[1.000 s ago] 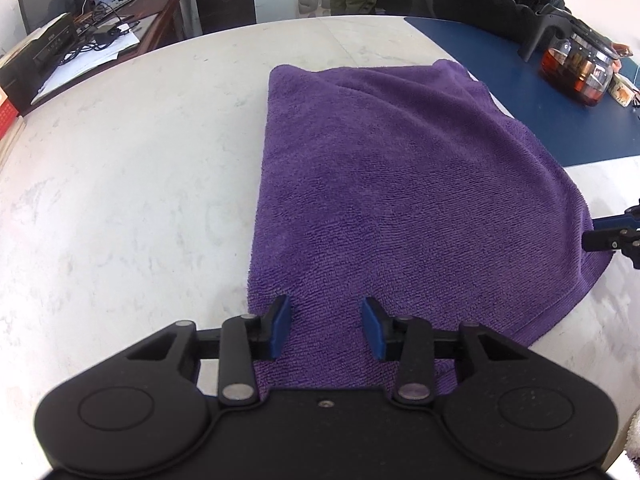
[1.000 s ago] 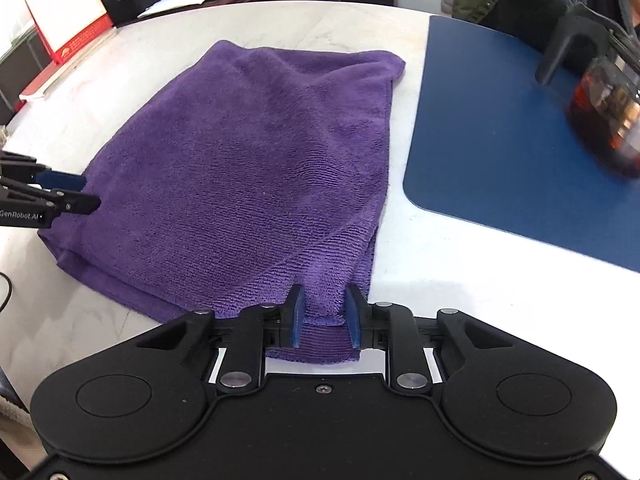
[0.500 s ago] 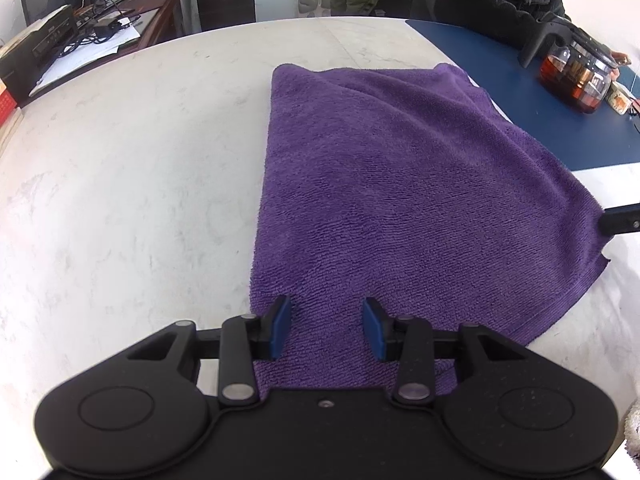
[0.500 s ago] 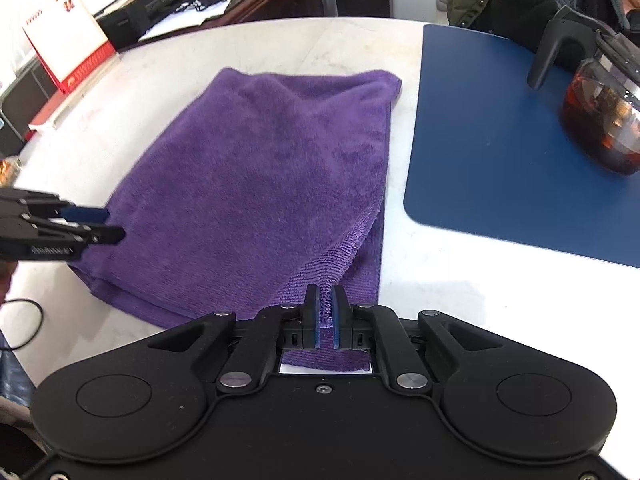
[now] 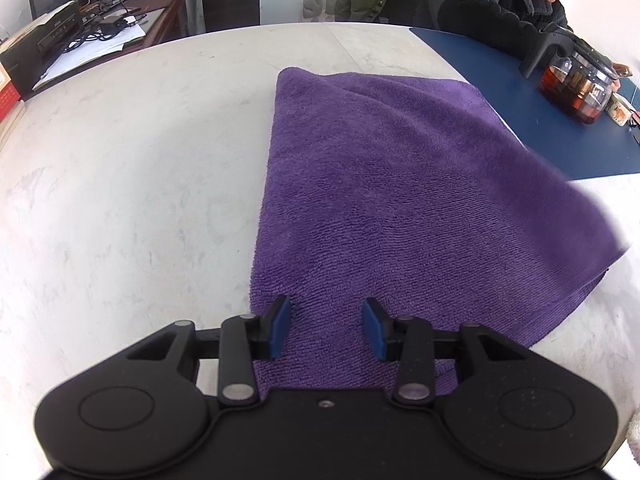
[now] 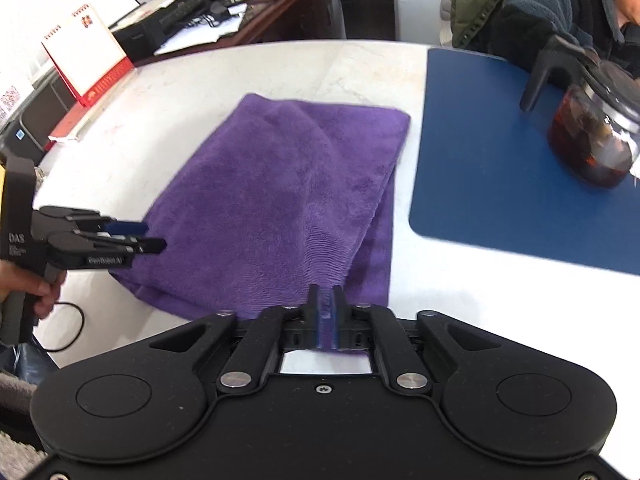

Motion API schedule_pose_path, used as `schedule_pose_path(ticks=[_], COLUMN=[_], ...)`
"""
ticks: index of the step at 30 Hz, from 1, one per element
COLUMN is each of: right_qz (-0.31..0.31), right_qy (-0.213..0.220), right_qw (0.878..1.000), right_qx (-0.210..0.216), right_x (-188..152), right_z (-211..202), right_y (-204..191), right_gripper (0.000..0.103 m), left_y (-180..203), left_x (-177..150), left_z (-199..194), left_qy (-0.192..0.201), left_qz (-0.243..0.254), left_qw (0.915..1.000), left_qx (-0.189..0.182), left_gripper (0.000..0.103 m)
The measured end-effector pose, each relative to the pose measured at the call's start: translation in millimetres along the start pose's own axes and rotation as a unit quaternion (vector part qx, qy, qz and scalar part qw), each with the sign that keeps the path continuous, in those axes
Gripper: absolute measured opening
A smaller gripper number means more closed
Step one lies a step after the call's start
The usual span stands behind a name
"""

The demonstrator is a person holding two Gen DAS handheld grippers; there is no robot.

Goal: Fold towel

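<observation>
- The room is an office: a dark wooden desk [image 6: 256, 8] with papers and cables stands behind, with a red-based desk calendar [image 6: 86, 54] nearer, and a person in a dark fleece [image 5: 492, 4] sits at the far right edge of the table.
- The surface is a pale marble-look table [image 5: 132, 168]; a blue mat [image 6: 500, 168] lies along its right side, with a glass teapot [image 6: 592, 136] of dark tea on it.
- The purple towel [image 5: 400, 208] lies mid-table, just left of the mat, already doubled over, its short edge towards the cameras.
- The right gripper [image 6: 328, 312] is pinched tight on the towel's near right corner, and the cloth rises off the table in a ridge there.
- The left gripper [image 5: 326, 328] hangs over the near left corner with its pads spread apart and the cloth under the gap, not yet nipped.
- The step in hand looks like taking both near corners for the next fold.
- Next, the left pads need to close on their corner; then both corners want carrying together to the far edge, level, so the edges meet.
</observation>
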State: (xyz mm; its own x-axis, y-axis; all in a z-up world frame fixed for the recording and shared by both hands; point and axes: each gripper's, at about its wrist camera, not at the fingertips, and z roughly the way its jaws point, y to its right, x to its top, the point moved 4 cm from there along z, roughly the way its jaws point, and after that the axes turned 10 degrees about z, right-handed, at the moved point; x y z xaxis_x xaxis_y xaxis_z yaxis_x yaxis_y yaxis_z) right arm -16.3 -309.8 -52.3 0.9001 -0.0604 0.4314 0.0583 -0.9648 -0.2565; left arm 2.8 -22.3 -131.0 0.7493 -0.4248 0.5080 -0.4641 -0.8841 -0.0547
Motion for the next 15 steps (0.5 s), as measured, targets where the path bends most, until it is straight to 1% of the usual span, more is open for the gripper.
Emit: schedule_pose_path(ticks=[3,6,9,11,15], right_qz=[0.000,0.009,0.027,0.035,0.037], right_qy=[-0.010,-0.017,-0.027,-0.025,-0.032], right_qw=[1.000,1.000,0.999,0.999,0.999], right_qx=[-0.012,-0.010,0.002,0.005,0.008], right_x=[-8,-11,-12,-12,-11], right_z=[7,13,21,24,38], right_y=[6,10,16,19,20], right_gripper=[0.003,0.003,0.008,0.017,0.018], left_y=[1,2,2,3,5], left_x=[0,1,1,1,1], left_z=[0,0,0,0,0], left_qy=[-0.002,-0.006,-0.008,-0.010,-0.014], left_qz=[0.002,0.004,0.006,0.010,0.016], left_qw=[1.0000,1.0000,0.9999,0.9999,0.9998], left_qx=[0.001,0.003,0.004,0.005,0.007], left_gripper=[0.038,0.038,0.038,0.038,0.039])
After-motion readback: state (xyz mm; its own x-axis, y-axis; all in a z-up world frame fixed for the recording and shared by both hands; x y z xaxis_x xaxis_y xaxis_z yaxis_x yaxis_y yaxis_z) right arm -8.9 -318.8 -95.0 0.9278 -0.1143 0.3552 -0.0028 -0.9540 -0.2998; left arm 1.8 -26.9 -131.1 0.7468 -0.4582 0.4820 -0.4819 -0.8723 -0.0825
